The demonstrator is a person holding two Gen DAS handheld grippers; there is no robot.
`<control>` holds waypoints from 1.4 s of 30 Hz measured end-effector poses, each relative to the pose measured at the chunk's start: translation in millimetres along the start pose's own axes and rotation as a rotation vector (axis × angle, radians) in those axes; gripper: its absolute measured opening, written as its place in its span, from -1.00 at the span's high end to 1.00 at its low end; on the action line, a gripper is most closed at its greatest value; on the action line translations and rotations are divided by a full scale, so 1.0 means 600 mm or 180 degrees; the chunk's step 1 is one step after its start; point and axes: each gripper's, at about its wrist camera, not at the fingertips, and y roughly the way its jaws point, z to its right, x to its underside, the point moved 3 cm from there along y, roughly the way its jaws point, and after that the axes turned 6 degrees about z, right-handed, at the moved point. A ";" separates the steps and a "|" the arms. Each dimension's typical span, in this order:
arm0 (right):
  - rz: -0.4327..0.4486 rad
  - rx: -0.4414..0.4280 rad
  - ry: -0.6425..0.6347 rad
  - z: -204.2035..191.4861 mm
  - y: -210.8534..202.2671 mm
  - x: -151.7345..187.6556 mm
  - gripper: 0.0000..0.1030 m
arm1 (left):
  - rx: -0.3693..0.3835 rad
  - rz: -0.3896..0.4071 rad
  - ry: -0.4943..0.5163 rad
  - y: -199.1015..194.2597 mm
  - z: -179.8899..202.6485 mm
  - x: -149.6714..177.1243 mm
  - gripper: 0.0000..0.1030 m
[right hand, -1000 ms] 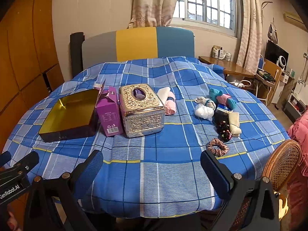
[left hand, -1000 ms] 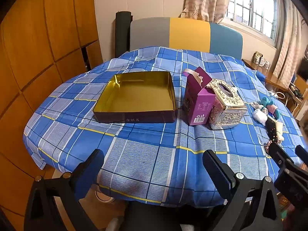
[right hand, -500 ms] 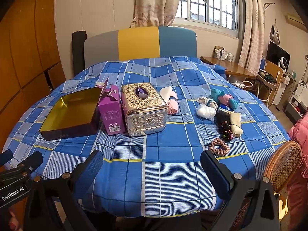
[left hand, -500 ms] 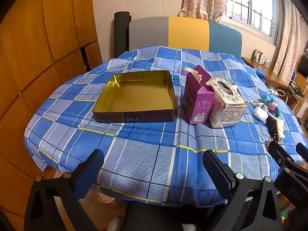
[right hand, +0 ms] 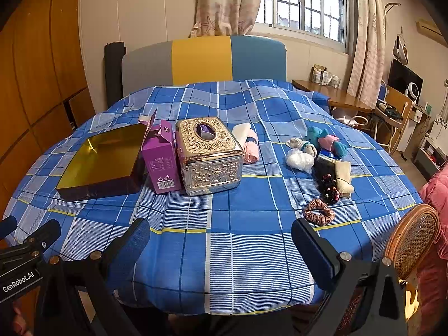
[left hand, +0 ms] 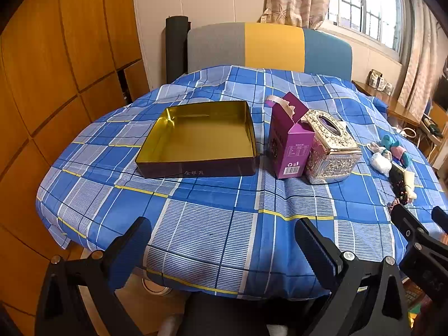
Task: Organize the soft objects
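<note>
- The left tongs hang released, jaws wide, over the near edge of the desk, gripping nothing.
- The right tongs are likewise spread and empty, low over the near edge of the blue checked cloth.
- An open tin with a gold inside sits empty at the left of the desk.
- Just right of the tin stands a purple carton, flap up, touching a silver tissue box.
- The soft things lie to the right of the tissue box, none of them in the tin.
- Rolled white and pink socks rest just behind the tissue box's right side.
- Further right lies a cluster: a teal toy, a white puff, a cream roll and a dark beaded band, close together or touching.
- A pink scrunchie lies alone, nearest the right tongs.
- A wicker chair stands at the desk's right edge.
</note>
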 end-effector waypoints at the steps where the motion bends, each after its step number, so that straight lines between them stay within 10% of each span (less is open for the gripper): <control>1: -0.0004 0.0001 0.0000 0.000 0.001 0.000 -1.00 | -0.0007 0.0001 0.0005 0.000 0.000 0.000 -1.00; 42: -0.0031 -0.0015 -0.0044 0.003 0.011 0.005 -1.00 | -0.0006 -0.0126 0.0022 0.022 0.006 0.012 -0.99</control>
